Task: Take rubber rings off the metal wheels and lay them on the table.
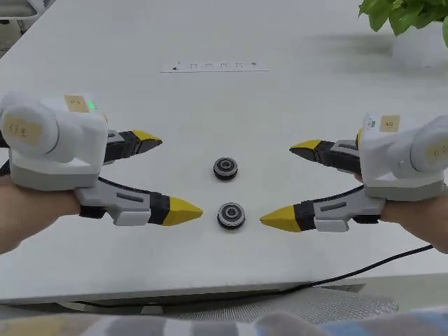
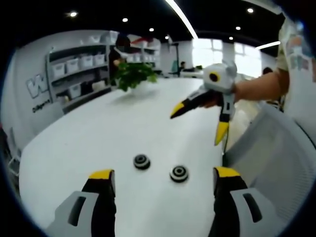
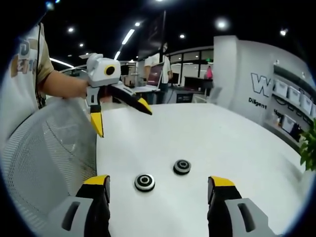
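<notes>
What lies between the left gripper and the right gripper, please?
Two wheels: the near wheel and far wheel, on the table between left gripper and right gripper, in the head view.

I note the upper wheel [image 1: 225, 169] and lower wheel [image 1: 231, 215], mid-frame: black, with grey concentric bands. Left gripper [image 1: 178, 175] and right gripper [image 1: 278, 183]: white bodies, yellow tips. White table [image 1: 210, 105]; green plant [image 1: 402, 14] upper right.

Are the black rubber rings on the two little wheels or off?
On. The near wheel and far wheel each wear a dark band around a lighter hub, flat on the table.
</notes>
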Available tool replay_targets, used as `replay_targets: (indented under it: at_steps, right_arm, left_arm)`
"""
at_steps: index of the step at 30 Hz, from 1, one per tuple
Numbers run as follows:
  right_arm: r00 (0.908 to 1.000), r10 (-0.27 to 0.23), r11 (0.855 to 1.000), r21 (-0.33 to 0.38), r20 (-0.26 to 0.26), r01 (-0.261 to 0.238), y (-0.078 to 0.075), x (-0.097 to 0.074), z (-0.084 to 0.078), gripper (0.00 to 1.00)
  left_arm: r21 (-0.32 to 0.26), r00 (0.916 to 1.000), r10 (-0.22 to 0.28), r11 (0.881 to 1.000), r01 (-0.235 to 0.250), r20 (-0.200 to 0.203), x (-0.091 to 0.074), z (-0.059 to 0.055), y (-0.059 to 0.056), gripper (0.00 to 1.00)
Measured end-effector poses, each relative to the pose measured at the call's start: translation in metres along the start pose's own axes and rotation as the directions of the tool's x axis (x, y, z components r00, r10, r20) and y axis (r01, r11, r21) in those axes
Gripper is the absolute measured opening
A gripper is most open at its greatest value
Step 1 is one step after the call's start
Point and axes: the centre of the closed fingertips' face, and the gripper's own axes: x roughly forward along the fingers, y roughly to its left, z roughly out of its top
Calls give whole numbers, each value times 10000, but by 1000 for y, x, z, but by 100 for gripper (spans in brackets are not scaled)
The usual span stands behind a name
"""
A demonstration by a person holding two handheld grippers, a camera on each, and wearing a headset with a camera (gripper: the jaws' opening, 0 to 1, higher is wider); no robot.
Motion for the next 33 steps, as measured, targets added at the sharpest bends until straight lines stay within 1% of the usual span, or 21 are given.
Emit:
replay_targets:
  at_steps: [8, 11, 17, 19, 22, 28, 31, 33]
  right_arm:
    - [9997, 221, 9997, 48, -144, -220, 2, 11, -6, 80]
    - [9995, 270, 9996, 70, -139, -269, 1, 13, -9, 79]
    - [9991, 380, 9993, 74, -200, -378, 0, 18, -14, 75]
    - [9989, 397, 9992, 35, -245, -397, 0, 20, -16, 74]
    - [9989, 421, 9991, 12, -208, -421, 0, 21, -17, 71]
    - [9987, 470, 9988, 130, -200, -467, -1, 25, -22, 70]
    - [9988, 475, 9987, 191, -96, -473, -1, 27, -23, 69]
    - [9987, 507, 9985, 195, -85, -505, -1, 29, -25, 68]
  left_arm:
    - [-71, 9992, -372, 9993, 371, -111, 12, -5, -5, 80]
    - [-88, 9985, -498, 9987, 496, -222, 17, -7, -5, 79]
    - [-180, 9976, -675, 9976, 671, -181, 24, -7, -7, 76]
    - [-383, 9967, -795, 9961, 790, -131, 27, -7, -9, 75]
    - [-190, 9963, -826, 9964, 821, -252, 31, -10, -10, 74]
    - [-215, 9944, -980, 9950, 972, -394, 37, -14, -12, 72]
    - [-231, 9944, -1011, 9947, 1004, -315, 39, -13, -13, 71]
    - [-220, 9940, -1033, 9945, 1026, -346, 41, -14, -13, 71]
